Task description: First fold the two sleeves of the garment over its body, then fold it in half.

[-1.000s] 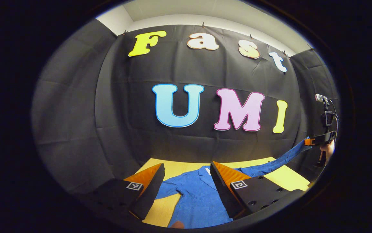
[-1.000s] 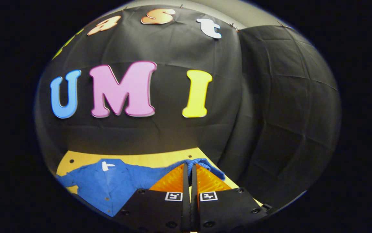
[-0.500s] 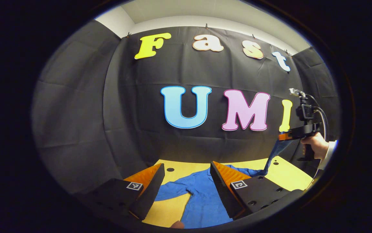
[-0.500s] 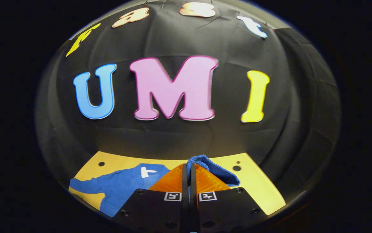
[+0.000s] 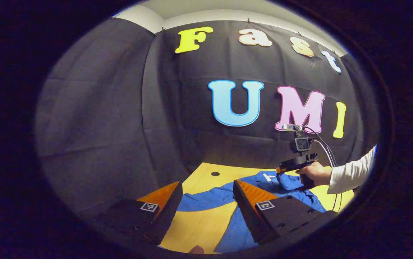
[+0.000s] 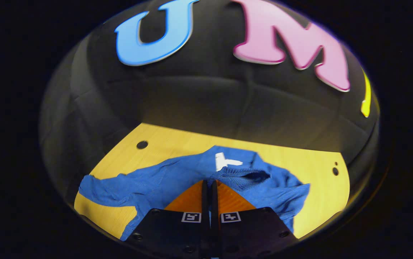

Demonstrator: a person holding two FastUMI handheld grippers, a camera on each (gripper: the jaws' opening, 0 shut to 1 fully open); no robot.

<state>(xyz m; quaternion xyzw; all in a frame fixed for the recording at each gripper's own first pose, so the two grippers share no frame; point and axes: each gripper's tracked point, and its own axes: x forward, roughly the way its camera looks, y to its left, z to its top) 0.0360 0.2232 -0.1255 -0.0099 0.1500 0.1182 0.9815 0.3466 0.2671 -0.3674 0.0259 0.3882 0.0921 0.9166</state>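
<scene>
A blue long-sleeved garment [image 6: 170, 176] lies flat on the yellow wooden table [image 6: 177, 142], its collar with a white label [image 6: 224, 160] toward the wall. My right gripper [image 6: 210, 182] is shut on the cuff of the right sleeve [image 6: 244, 176], which is doubled over the garment's body. The other sleeve [image 6: 98, 189] stretches out to the left. In the left gripper view my left gripper [image 5: 207, 185] hangs open above the garment [image 5: 210, 202], holding nothing. Farther off there, a hand holds the right gripper [image 5: 280, 170] low over the collar.
The table [image 5: 199, 226] has small holes near its far corners [image 6: 142, 144] [image 6: 335, 171]. The black booth wall stands close behind it and wraps both sides. A white-sleeved forearm [image 5: 350, 172] reaches in from the right in the left gripper view.
The right gripper has carried the raised sleeve leftward and down, from off the table's right side to over the garment's body. The left gripper stays open and has turned a little left.
</scene>
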